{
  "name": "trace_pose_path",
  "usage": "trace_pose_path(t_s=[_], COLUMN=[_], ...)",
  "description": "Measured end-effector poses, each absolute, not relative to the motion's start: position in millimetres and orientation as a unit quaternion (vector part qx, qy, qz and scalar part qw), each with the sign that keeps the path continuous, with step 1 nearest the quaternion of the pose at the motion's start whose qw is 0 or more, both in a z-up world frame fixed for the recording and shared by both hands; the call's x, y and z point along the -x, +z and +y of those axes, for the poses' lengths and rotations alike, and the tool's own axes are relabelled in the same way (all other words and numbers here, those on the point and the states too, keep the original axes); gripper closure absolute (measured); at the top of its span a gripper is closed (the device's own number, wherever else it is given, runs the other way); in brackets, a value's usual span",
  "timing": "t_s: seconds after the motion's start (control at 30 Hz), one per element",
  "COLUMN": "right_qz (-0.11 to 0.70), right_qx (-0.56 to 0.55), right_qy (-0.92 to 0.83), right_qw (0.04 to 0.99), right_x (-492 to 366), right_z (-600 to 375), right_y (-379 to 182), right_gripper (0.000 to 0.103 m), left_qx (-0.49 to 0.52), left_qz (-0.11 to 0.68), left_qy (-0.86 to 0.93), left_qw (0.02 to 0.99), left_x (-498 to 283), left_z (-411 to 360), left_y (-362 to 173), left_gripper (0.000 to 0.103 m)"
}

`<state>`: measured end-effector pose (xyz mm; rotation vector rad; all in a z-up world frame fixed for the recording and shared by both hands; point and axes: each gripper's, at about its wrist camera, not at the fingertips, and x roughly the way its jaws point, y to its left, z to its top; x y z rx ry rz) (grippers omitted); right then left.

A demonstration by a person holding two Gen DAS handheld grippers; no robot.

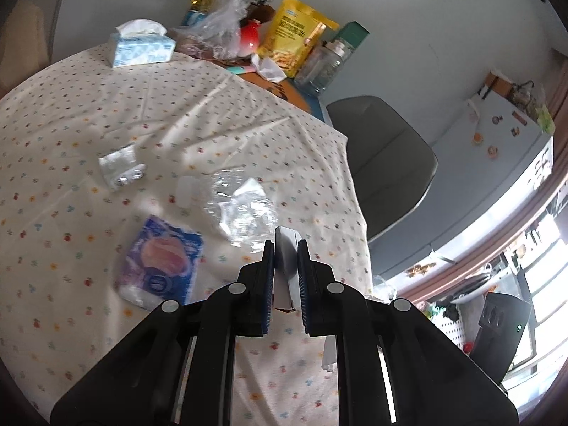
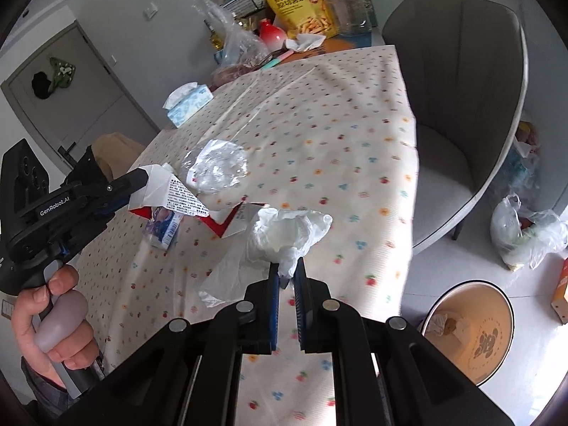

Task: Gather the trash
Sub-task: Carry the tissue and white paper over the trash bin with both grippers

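Observation:
My left gripper is shut on a flattened red and white carton, held above the table; from the right wrist view the left gripper grips that carton at its white end. My right gripper is shut on a crumpled white plastic bag above the table's near edge. On the cloth lie a clear plastic wrapper, a blue and purple packet and a small silver foil wrapper.
A floral cloth covers the table. A tissue box, a yellow snack bag and a jar stand at the far end. A grey chair is at the right side. A beige bin with trash stands on the floor beside filled bags.

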<state>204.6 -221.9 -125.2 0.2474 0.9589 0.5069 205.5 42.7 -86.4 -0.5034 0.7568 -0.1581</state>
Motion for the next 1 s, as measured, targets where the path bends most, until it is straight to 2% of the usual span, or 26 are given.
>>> trace_pose_path(t_s=[0.57, 1.0], right_qz=[0.432, 0.448], right_qx=[-0.182, -0.253], right_qy=[0.139, 0.021], right_qw=[0.872, 0.857], right_x=[-200, -189], right_z=[-345, -460], right_y=[-133, -196], right_gripper=[0.094, 0.091], left_qx=[0.173, 0.103], left_qz=[0.407, 0.470], left_qy=[-0.179, -0.232], left_qw=[0.879, 0.846], left_x=[-246, -276], left_z=[-90, -205], left_y=[-94, -131], left_gripper=[0.090, 0.090])
